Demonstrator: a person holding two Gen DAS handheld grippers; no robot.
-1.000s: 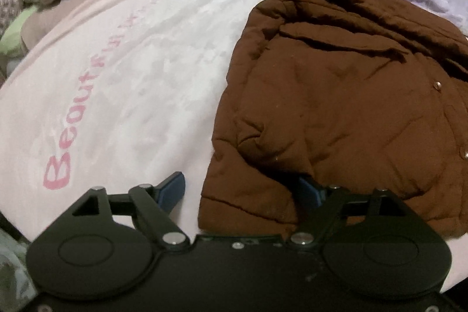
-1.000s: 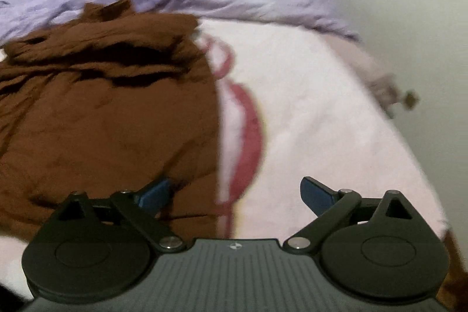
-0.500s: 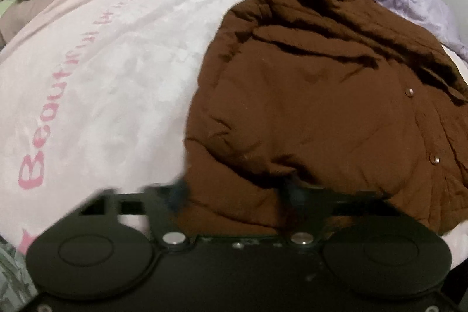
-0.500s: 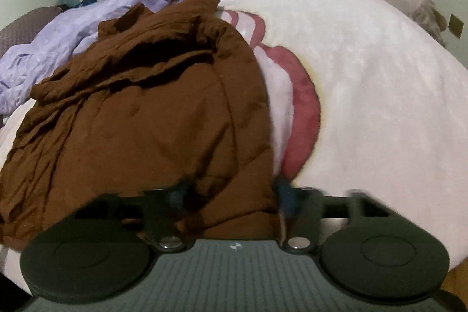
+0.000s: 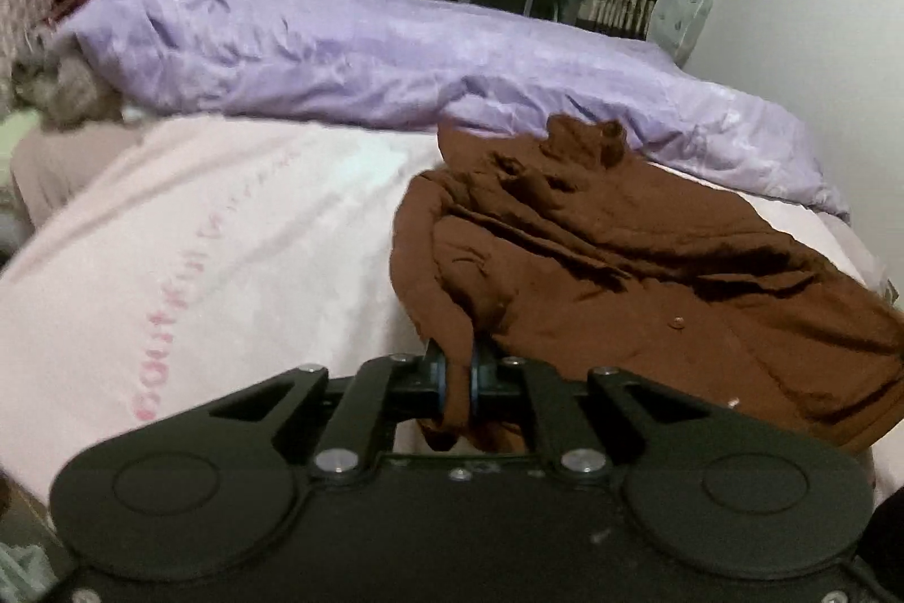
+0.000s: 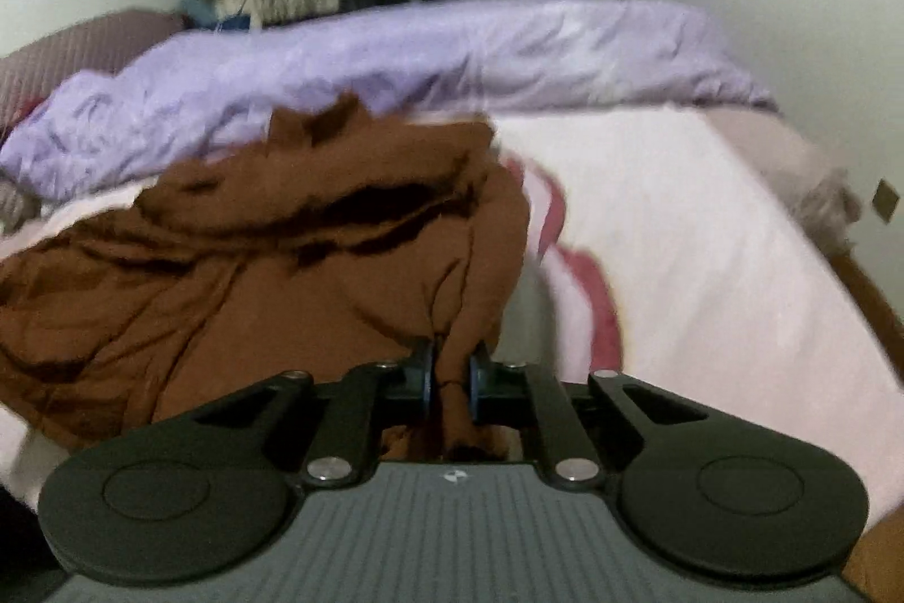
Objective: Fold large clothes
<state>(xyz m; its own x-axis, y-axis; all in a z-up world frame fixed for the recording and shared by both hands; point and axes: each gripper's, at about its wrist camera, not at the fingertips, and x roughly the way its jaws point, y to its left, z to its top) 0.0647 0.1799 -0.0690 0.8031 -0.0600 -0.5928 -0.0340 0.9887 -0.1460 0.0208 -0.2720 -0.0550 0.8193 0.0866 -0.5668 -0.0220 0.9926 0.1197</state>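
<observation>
Two hand-held grippers, left [image 5: 459,380] and right [image 6: 450,377], each clenched on rumpled brown padded jacket [image 5: 650,275].

Bed covered by a pale pink blanket [image 5: 237,230] with faint pink lettering and a red motif, rumpled brown jacket [image 5: 650,275] lay on that blanket, lilac duvet [image 5: 350,60] bunched along the far side, touching the jacket's top edge

Pink blanket [image 5: 237,230]: one line of pink lettering running away from the camera in the left wrist view, blurred; only a fragment resembling "out" at its near end can be made out, and the smaller characters beyond are illegible. Right wrist view: no readable text, label or number.
</observation>
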